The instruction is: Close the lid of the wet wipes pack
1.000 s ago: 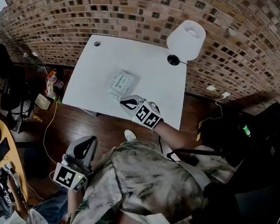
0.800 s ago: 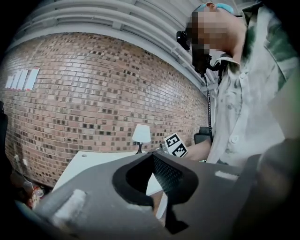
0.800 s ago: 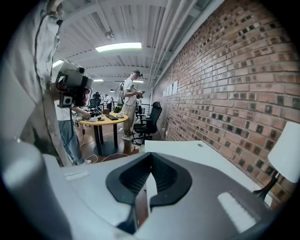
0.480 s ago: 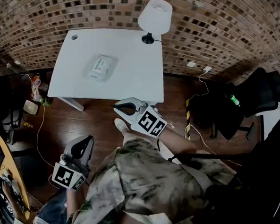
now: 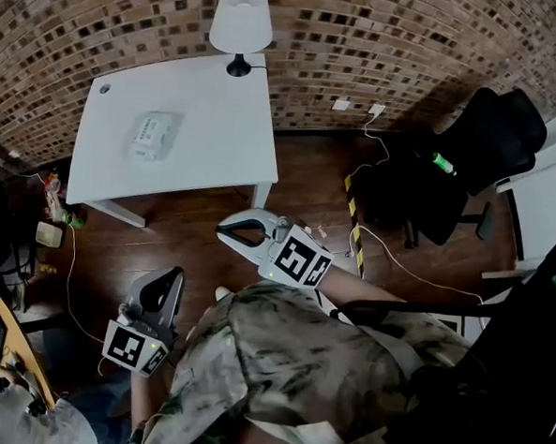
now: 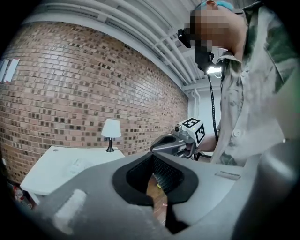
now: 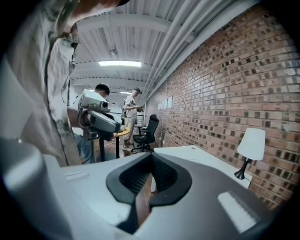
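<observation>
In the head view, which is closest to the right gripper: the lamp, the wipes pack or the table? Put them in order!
1. The table, ahead of the right gripper; its front corner comes nearest.
2. The wet wipes pack, lying on the table's left part.
3. The lamp, at the table's far edge by the brick wall.

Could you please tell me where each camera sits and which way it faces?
Head view: on the person's head, looking steeply down at the table, wet wipes pack and floor; shirt, left gripper and right gripper show.
Left gripper view: rides the left gripper, facing the brick wall; its shut jaws and the shirt show.
Right gripper view: rides the right gripper, looking along that wall; its shut jaws and the shirt show.
Shared: all three show the lamp and table.
</observation>
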A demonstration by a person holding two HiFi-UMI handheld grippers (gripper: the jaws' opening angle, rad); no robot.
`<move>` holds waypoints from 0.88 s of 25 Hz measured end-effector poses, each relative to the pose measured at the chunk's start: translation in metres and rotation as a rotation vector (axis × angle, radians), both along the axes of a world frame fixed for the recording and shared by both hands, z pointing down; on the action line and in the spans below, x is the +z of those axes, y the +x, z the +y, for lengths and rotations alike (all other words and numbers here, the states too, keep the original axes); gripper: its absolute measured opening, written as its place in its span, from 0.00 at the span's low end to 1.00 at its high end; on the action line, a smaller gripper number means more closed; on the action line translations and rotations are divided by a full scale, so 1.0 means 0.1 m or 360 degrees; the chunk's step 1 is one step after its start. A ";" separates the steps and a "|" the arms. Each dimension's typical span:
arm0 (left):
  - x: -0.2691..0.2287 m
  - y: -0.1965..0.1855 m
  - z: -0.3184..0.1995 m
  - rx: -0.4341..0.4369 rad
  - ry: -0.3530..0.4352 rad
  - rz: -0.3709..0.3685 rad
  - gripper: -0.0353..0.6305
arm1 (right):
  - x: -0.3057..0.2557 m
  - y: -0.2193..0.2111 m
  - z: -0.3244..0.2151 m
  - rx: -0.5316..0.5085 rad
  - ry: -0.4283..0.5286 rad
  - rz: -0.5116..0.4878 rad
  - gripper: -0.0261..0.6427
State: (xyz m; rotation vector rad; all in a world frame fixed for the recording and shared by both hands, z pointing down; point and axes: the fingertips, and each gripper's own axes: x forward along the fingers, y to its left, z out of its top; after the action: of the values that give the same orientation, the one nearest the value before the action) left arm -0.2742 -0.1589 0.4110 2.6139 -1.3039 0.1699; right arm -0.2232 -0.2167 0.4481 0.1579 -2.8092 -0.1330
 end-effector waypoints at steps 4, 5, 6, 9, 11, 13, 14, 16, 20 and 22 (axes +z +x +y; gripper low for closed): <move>0.00 0.52 0.01 -0.0002 -0.0041 -0.0052 0.06 | -0.09 0.63 0.14 0.0006 -0.0010 -0.0032 0.04; -0.01 0.68 0.03 -0.0007 -0.0049 -0.0055 0.06 | -0.11 0.81 0.17 0.0005 -0.0017 -0.0036 0.04; -0.02 0.86 0.05 -0.0009 -0.0050 -0.0059 0.06 | -0.12 0.99 0.19 0.0003 -0.0022 -0.0041 0.04; -0.03 1.41 0.12 -0.0015 -0.0035 -0.0065 0.06 | -0.09 1.52 0.27 -0.0010 -0.0033 -0.0054 0.04; -0.02 1.71 0.27 -0.0033 -0.0055 -0.0061 0.06 | 0.00 1.79 0.40 -0.0031 -0.0070 -0.0041 0.04; 0.02 1.93 0.46 -0.0056 -0.0106 -0.0063 0.06 | 0.10 1.99 0.56 -0.0053 -0.0111 -0.0014 0.04; 0.05 2.03 0.55 -0.0060 -0.0132 -0.0066 0.06 | 0.12 2.07 0.63 -0.0065 -0.0121 -0.0010 0.04; 0.06 2.20 0.69 -0.0055 -0.0165 -0.0081 0.06 | 0.12 2.22 0.74 -0.0080 -0.0128 -0.0023 0.04; -0.07 2.37 0.88 -0.0053 -0.0143 -0.0104 0.06 | 0.04 2.35 0.95 -0.0095 -0.0123 -0.0060 0.04; -0.13 2.44 0.99 -0.0041 -0.0115 -0.0106 0.06 | 0.00 2.37 1.07 -0.0095 -0.0108 -0.0071 0.04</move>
State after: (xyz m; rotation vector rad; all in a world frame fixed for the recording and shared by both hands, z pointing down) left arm -0.0302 -0.0599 0.3982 2.5504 -1.3261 0.2964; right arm 0.0143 -0.1097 0.4483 0.0620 -2.8595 -0.0486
